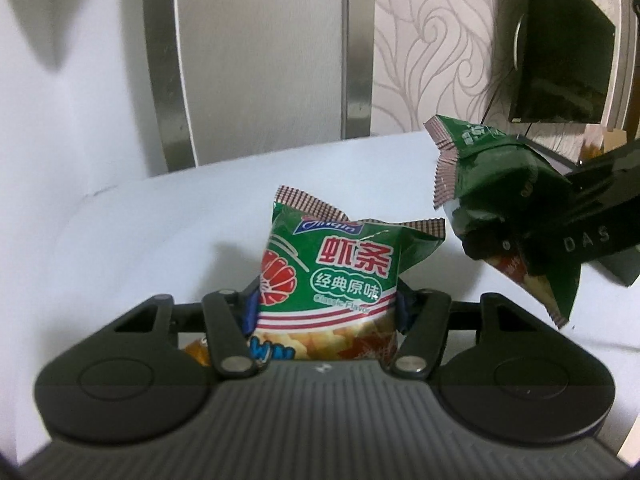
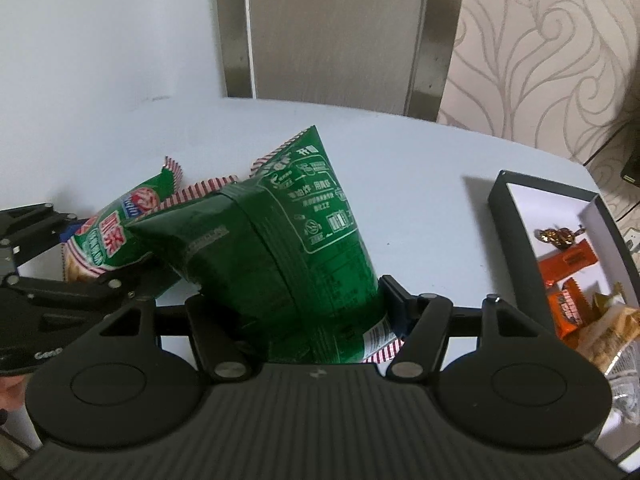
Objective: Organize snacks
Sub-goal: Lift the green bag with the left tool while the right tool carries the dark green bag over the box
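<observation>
The left gripper (image 1: 326,304) holds a green shrimp-stick bag (image 1: 328,280) between its two blue-padded fingers (image 1: 249,308), the jaws partly closed with the pads pressing on the bag's sides. The bag stands upright, printed front toward the camera, its striped top seal crumpled above the fingertips; its lower end reaches back toward the gripper body. An orange wrapper corner (image 1: 196,352) shows just behind the left finger (too little of it to name). The white table (image 1: 120,240) lies below and ahead.

Up and to the right of that gripper, well off the table, the right gripper (image 1: 516,236) comes in from the side with a second green snack bag (image 1: 500,184) clamped between its fingers, tilted, its striped seal pointing toward the left.

In the right wrist view, the right gripper (image 2: 316,316) is about half open and closed on that bag (image 2: 288,240), whose back side with white print faces the camera; the bag leans to the left, its top seal ahead of the fingertips. To the left of this gripper the left gripper (image 2: 96,264) holds its bag (image 2: 108,240), the two bags close together (whether they touch I cannot tell). Off to the right of the right gripper, a black-walled box (image 2: 516,232) with a white floor sits on the table, holding orange candy packs (image 2: 568,262), a gold-wrapped sweet (image 2: 558,236) and other wrapped snacks (image 2: 612,328).
</observation>
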`<state>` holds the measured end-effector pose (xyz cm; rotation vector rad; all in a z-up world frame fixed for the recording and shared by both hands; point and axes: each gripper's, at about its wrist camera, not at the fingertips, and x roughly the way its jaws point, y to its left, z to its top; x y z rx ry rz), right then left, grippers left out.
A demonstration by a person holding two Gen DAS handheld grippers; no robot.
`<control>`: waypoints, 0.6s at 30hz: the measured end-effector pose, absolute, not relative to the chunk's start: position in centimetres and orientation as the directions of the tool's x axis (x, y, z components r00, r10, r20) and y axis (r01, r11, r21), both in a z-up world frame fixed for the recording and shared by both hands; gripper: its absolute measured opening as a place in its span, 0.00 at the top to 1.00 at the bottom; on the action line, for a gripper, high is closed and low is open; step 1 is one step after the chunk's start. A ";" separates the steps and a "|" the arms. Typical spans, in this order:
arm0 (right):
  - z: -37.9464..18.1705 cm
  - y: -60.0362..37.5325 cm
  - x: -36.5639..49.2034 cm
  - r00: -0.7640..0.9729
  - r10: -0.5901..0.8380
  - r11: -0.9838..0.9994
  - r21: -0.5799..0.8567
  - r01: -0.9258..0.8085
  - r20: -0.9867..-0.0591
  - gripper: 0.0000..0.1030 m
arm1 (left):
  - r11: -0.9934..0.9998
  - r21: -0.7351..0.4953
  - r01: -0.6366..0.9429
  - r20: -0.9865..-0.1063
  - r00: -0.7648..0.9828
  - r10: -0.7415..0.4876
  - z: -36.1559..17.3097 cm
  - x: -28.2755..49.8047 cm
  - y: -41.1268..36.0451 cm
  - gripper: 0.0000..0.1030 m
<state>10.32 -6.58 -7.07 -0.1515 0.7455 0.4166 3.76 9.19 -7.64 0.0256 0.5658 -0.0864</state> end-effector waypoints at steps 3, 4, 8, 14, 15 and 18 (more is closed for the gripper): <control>-6.0 -6.9 9.9 0.674 0.317 0.911 0.016 -0.413 -0.667 0.32 | 0.995 0.005 0.102 -0.519 0.850 -0.085 -7.0 4.2 8.9 0.40; -5.7 -7.0 9.7 0.680 0.318 0.912 0.016 -0.410 -0.660 0.32 | 0.994 0.008 0.108 -0.514 0.853 -0.089 -6.9 4.4 8.8 0.40; -4.1 -7.8 8.9 0.706 0.320 0.919 0.025 -0.394 -0.632 0.32 | 0.991 0.013 0.133 -0.497 0.861 -0.109 -6.2 5.1 8.2 0.40; -2.0 -9.6 7.8 0.742 0.312 0.932 0.038 -0.361 -0.593 0.32 | 0.985 0.022 0.168 -0.473 0.870 -0.138 -5.2 6.4 6.7 0.40; -1.8 -9.9 7.7 0.746 0.311 0.933 0.039 -0.357 -0.589 0.32 | 0.984 0.021 0.174 -0.470 0.871 -0.144 -5.0 6.7 6.4 0.40; -1.1 -10.8 7.1 0.758 0.304 0.938 0.043 -0.344 -0.577 0.32 | 0.981 0.021 0.192 -0.457 0.875 -0.161 -4.6 7.2 5.4 0.40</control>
